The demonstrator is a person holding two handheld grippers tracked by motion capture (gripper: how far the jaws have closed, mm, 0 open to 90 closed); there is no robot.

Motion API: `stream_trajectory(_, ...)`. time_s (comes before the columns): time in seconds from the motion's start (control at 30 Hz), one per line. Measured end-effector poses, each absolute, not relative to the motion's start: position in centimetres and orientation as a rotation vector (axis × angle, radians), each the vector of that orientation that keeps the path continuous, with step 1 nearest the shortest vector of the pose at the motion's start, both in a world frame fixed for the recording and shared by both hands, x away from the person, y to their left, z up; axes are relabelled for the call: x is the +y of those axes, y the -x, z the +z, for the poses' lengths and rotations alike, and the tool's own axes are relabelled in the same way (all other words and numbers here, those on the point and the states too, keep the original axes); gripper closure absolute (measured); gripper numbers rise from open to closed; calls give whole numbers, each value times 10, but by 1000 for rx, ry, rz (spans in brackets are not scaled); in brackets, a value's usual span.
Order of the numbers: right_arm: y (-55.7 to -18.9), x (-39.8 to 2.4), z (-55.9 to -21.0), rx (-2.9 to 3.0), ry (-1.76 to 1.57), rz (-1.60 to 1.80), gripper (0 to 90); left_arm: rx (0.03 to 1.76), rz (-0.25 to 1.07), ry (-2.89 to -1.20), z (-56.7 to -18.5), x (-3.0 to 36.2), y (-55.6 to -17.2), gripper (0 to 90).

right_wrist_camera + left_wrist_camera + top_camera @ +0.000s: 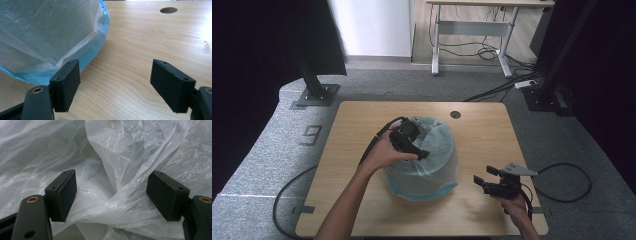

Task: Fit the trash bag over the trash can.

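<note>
Item 1: blue bin (424, 190), lined w/ a thin clear plastic bag (432, 150). It is standing on the wooden table (362, 200), approx. mid-table, a bit toward the person's edge. The bag is draping over the bin's rim and down its sides; the blue is showing through at the bin's base. In the right gripper view the bin (101, 37) is sitting at upper left, bag film (45, 30) hanging over it.

Item 2: left gripper (424, 154), held in the person's left hand (384, 155). It is hovering at the bin's top, on the bin's near-left side, jaws pointing in over the bag. In the left gripper view the jaws are standing wide apart, w/ crumpled bag folds (117, 170) bunching up between them. The pads are not pressing on the film; whether one pad is grazing it, cannot tell. Cable is trailing off the bin's left side.

Item 3: right gripper (484, 176), held in the right hand (514, 205). It is sitting low over the table, right of the bin and apart from it, jaws pointing toward the bin's base. Jaws are standing wide apart, nothing between them but bare tabletop (140, 50). Grey three-cornered plate is showing on top.

Item 4: round hole (455, 114) in the table, beyond the bin, toward the far edge; also at top of the right gripper view (168, 10).
</note>
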State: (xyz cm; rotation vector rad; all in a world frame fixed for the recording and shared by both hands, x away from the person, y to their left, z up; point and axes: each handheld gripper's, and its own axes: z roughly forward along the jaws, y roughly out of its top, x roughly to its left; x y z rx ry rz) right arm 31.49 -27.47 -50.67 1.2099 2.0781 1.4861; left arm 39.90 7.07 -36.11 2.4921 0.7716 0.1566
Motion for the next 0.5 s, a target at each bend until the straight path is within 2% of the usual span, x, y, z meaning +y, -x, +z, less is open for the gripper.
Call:
stream_trajectory(0.27, -315, -276, -507, 2078, -1209, 1486, 231, 780, 147, -2520, -367, 67, -402, 255)
stream_trajectory(0.5, -314, -277, -505, 2072, -1212, 1489, 231, 750, 178, -2371, -346, 83, -395, 261)
